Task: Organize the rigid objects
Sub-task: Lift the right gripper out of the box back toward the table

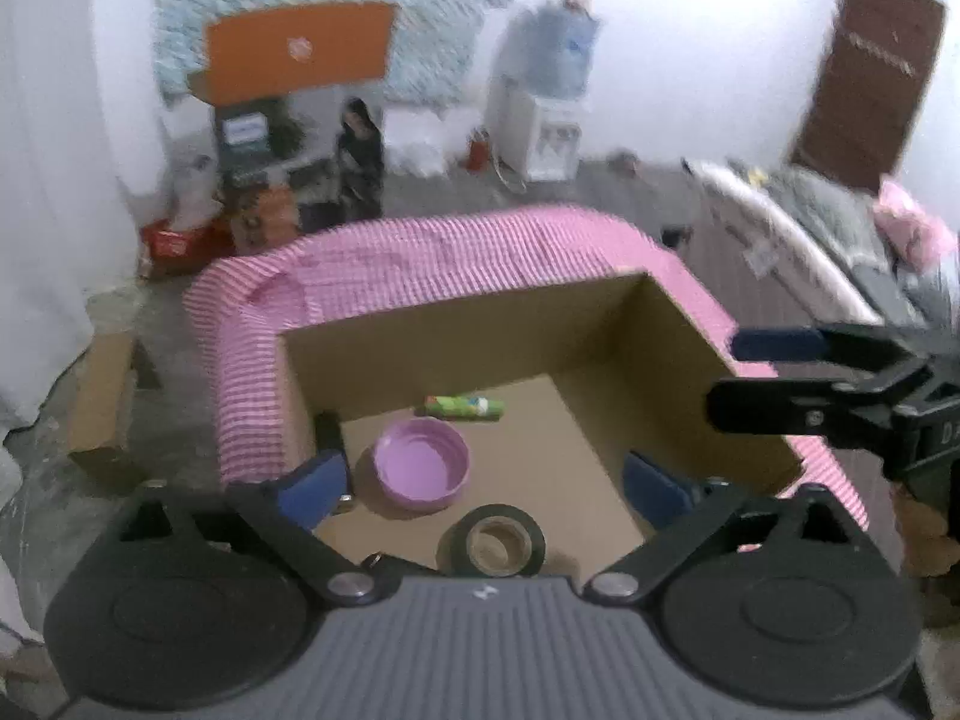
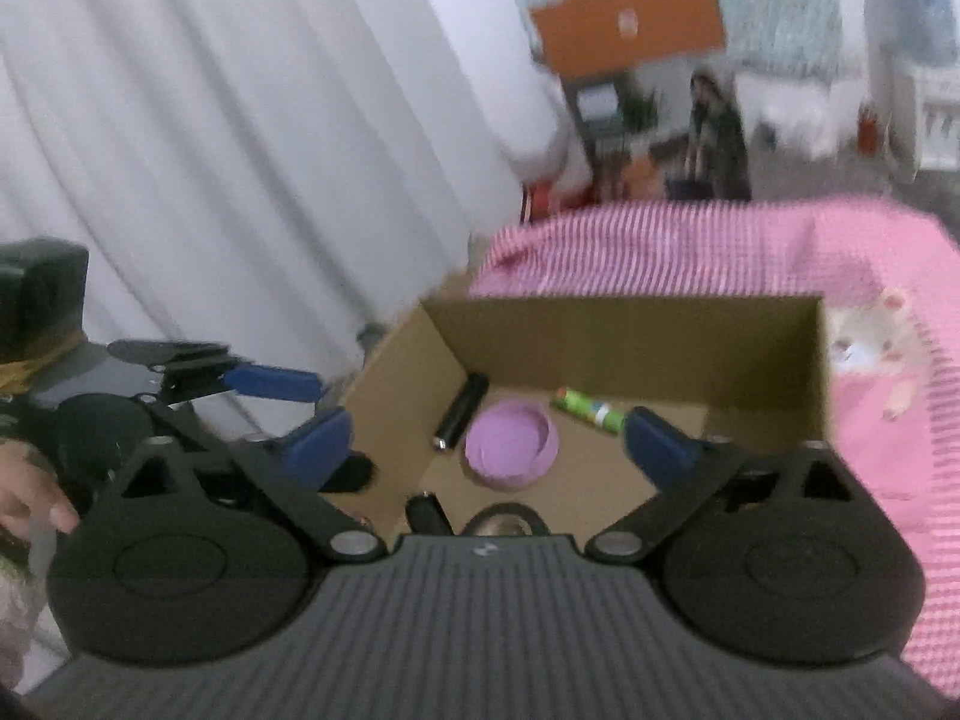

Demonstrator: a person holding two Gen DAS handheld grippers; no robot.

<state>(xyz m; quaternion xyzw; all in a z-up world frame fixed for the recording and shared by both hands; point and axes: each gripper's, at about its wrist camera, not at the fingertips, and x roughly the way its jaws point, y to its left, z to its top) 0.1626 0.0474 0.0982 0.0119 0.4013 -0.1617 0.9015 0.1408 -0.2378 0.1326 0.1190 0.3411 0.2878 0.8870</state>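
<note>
Left hand-held gripper (image 1: 486,483) jaws wide, cardboard box (image 1: 672,360), purple bowl (image 1: 420,468) inside

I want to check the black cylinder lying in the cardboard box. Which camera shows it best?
The right wrist view: the black cylinder lies in full along the cardboard box's left wall, beside the purple bowl. In the left wrist view only its dark end shows, behind the left gripper's blue finger.

Cardboard box (image 1: 672,348) open-topped; purple bowl (image 1: 421,468), tape roll (image 1: 492,546) crowd near floor; far-right floor bare.
</note>
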